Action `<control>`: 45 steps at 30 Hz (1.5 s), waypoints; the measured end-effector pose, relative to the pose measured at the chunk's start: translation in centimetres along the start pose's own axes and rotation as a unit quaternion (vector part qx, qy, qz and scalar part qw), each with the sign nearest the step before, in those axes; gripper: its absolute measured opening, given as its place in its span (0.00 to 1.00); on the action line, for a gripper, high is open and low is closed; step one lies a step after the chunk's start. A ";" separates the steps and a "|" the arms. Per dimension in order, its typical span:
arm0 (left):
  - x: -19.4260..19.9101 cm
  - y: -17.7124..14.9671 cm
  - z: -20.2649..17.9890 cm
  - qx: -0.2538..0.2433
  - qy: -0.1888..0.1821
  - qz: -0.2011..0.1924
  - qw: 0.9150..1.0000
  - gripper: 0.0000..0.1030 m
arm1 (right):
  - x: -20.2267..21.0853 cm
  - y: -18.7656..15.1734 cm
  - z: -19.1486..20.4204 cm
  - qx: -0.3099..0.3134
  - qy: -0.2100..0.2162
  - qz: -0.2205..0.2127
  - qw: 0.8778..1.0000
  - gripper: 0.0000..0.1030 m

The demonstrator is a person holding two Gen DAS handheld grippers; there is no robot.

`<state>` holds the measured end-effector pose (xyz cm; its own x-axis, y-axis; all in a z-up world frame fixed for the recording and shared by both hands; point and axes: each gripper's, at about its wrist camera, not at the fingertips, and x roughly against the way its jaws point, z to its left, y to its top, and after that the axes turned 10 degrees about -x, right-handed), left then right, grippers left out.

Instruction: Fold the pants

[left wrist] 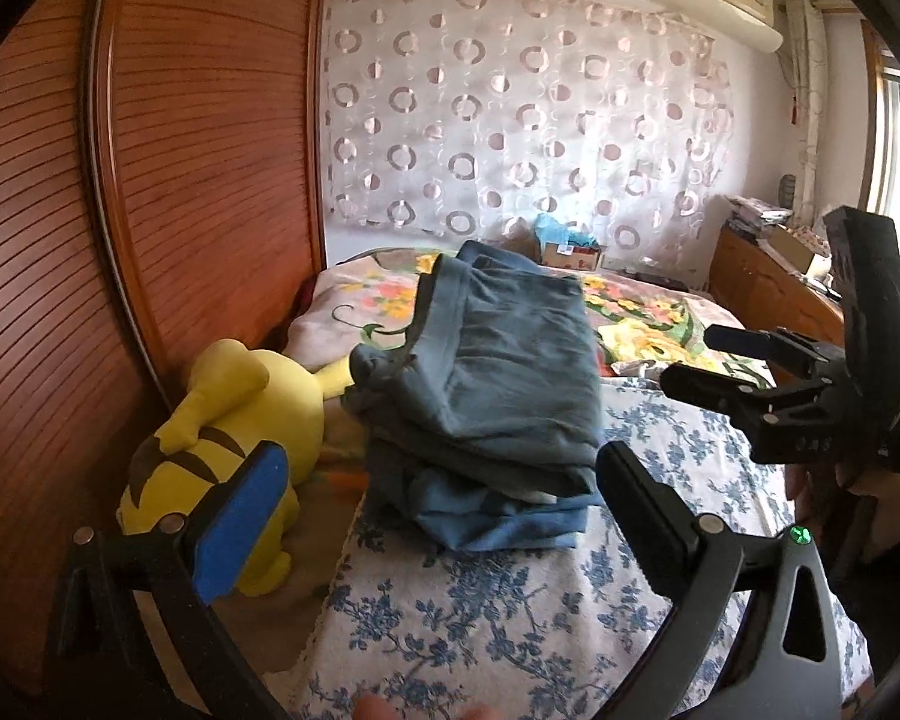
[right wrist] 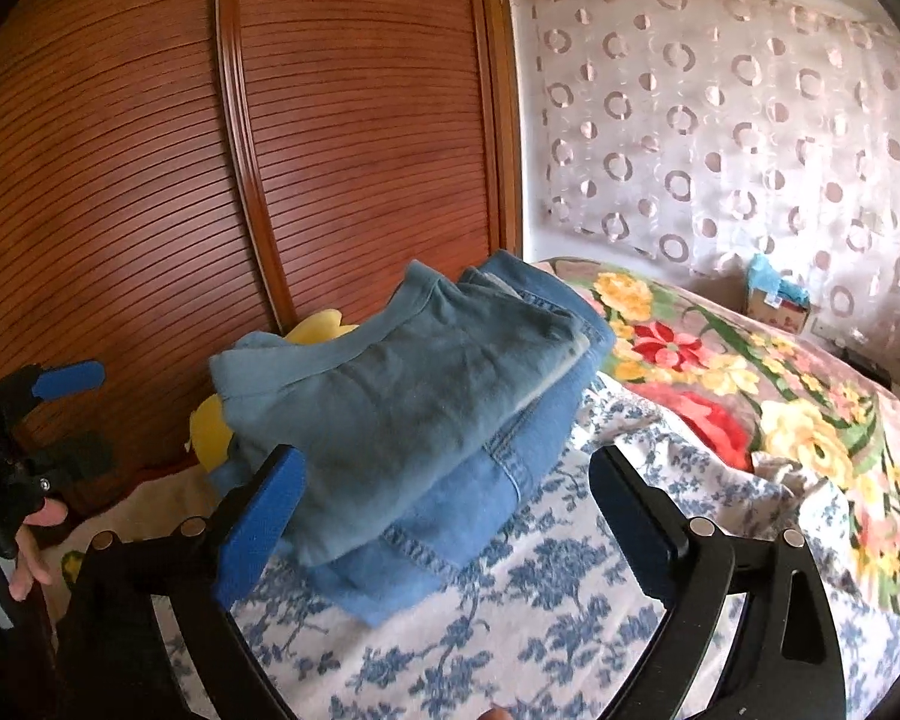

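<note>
A folded pair of grey-blue pants (left wrist: 504, 372) lies on top of folded blue jeans (left wrist: 498, 516) in a stack on the blue-flowered white sheet (left wrist: 480, 618). The stack also shows in the right wrist view, grey-blue pants (right wrist: 402, 414) over the jeans (right wrist: 450, 516). My left gripper (left wrist: 444, 510) is open and empty, just in front of the stack. My right gripper (right wrist: 444, 510) is open and empty, its blue left pad (right wrist: 258, 534) close to the stack's near edge. The right gripper also shows at the right of the left wrist view (left wrist: 708, 366).
A yellow plush toy (left wrist: 234, 438) lies left of the stack against the wooden slatted wardrobe (left wrist: 168, 180). A flowered blanket (right wrist: 750, 396) covers the far bed. A small box (left wrist: 570, 255) sits by the curtain. A wooden cabinet (left wrist: 762, 294) stands at the right.
</note>
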<state>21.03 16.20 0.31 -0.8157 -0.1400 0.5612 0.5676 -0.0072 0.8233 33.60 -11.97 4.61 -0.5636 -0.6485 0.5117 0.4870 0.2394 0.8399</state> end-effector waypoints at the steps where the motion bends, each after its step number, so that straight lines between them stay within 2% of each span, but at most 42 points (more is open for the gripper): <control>1: 0.3 0.0 -0.2 -0.001 0.001 0.000 1.000 1.00 | 0.6 -0.3 0.2 -0.001 -0.002 -0.002 1.000 0.93; 6: 1.4 -0.5 -1.5 -0.021 0.020 0.005 1.000 0.99 | 3.8 -1.7 0.7 -0.007 -0.007 -0.014 1.000 0.93; 15: 3.3 -2.2 -4.0 -0.029 -0.027 -0.002 0.999 0.99 | 9.6 -5.2 1.0 -0.029 -0.030 -0.033 0.999 0.93; 28: 6.9 -5.0 -8.9 -0.060 -0.067 -0.014 0.996 0.99 | 17.4 -10.7 2.0 -0.071 -0.094 -0.057 0.991 0.93; 45: 10.8 -7.9 -14.2 -0.084 -0.107 -0.021 0.990 0.99 | 24.6 -16.3 5.0 -0.105 -0.142 -0.093 0.980 0.93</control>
<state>9.30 0.64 -1.31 -0.8331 0.0775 0.5476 0.5292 -0.1760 0.8301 8.45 -28.21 4.36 -0.8035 -0.4334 0.4081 0.4682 -0.0368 0.8828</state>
